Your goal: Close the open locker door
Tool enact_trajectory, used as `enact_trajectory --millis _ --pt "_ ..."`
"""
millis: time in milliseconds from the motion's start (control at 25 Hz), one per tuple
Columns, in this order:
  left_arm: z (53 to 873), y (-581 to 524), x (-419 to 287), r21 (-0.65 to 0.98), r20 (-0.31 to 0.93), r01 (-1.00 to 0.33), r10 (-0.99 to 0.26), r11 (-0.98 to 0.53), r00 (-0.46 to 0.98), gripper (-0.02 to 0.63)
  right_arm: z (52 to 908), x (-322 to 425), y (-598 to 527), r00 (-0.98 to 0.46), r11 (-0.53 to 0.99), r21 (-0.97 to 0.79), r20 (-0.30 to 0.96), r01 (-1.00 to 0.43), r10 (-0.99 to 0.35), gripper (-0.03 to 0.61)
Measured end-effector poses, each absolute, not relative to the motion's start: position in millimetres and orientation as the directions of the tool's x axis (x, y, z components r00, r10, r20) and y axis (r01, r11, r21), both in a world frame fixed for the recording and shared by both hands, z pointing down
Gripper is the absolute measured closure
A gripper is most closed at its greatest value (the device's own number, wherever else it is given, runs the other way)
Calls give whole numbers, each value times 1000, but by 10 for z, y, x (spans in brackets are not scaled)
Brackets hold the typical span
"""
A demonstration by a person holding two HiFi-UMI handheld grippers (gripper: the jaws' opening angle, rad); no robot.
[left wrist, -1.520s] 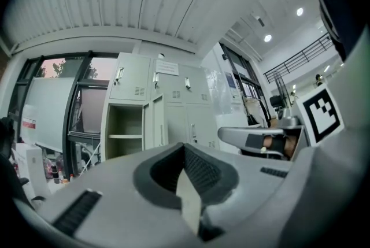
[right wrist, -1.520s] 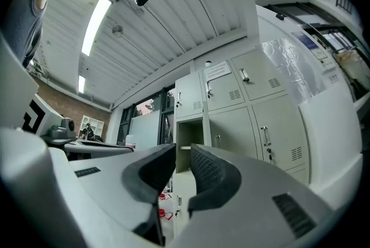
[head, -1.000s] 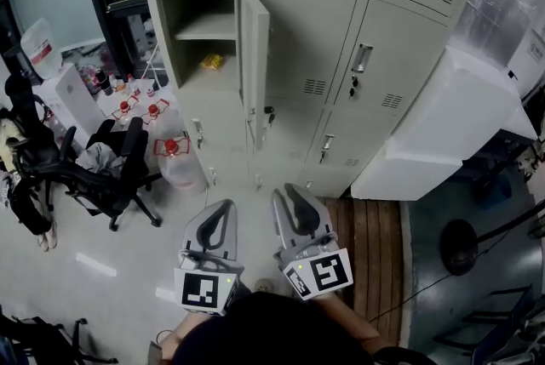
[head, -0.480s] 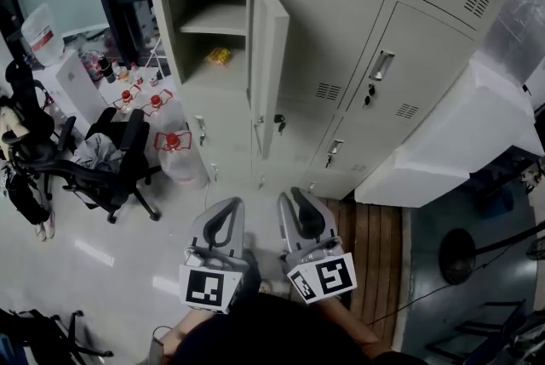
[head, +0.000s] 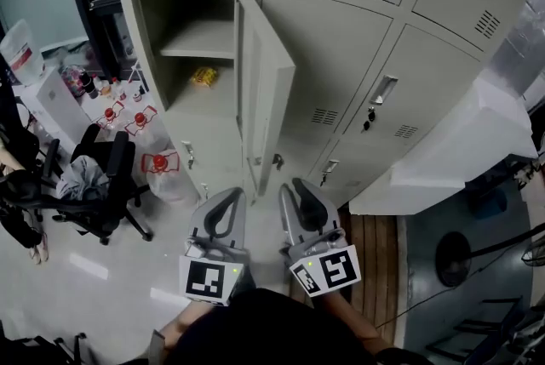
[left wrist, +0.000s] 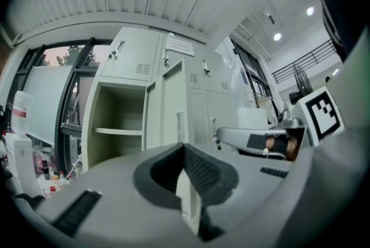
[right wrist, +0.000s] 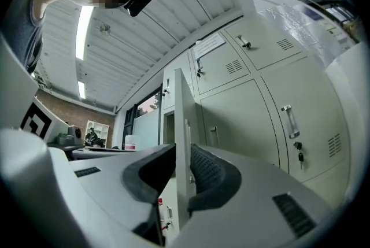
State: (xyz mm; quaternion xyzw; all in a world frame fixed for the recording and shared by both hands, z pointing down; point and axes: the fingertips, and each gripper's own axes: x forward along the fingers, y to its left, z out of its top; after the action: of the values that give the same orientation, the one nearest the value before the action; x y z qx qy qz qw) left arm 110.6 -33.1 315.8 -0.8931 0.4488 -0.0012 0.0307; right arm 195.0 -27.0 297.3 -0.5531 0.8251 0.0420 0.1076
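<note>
open locker door [head: 268,91]: 1 | hand-held grippers [head: 232,193] [head: 298,185]: 2 | red-capped jugs [head: 159,162] [head: 140,119] [head: 109,113]: 3

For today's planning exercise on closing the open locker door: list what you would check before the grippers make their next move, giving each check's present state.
1. Pale grey metal locker door found, standing open: ok.
2. Nothing sticks out of the open compartment; small yellow item lies back inside: ok.
3. Left gripper empty, jaws together: ok.
4. Right gripper empty, jaws apart: ok.
5. A gripper touching the door: not ok, both short of it.
6. Door will latch once pushed: cannot tell.
</note>
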Motion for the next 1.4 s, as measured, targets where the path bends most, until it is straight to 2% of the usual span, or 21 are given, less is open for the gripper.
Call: enact_trajectory --millis 760,1000,1400 --pt "3029 -1258 1312 -53 -73 -715 -711 -697 699 614 2909 2108 -1108 -284 292 -7 -222 -956 -933 506" --pt "3094 -1315 1375 -47 -61 -730 -727 -682 684 614 2989 2120 -1181 -331 340 -13 -203 -940 -921 506" --pt "3081 -1350 1222 -34 -40 -849 -848 -527 528 613 2935 2094 -1323 -502 511 -4 -183 -860 -846 506"
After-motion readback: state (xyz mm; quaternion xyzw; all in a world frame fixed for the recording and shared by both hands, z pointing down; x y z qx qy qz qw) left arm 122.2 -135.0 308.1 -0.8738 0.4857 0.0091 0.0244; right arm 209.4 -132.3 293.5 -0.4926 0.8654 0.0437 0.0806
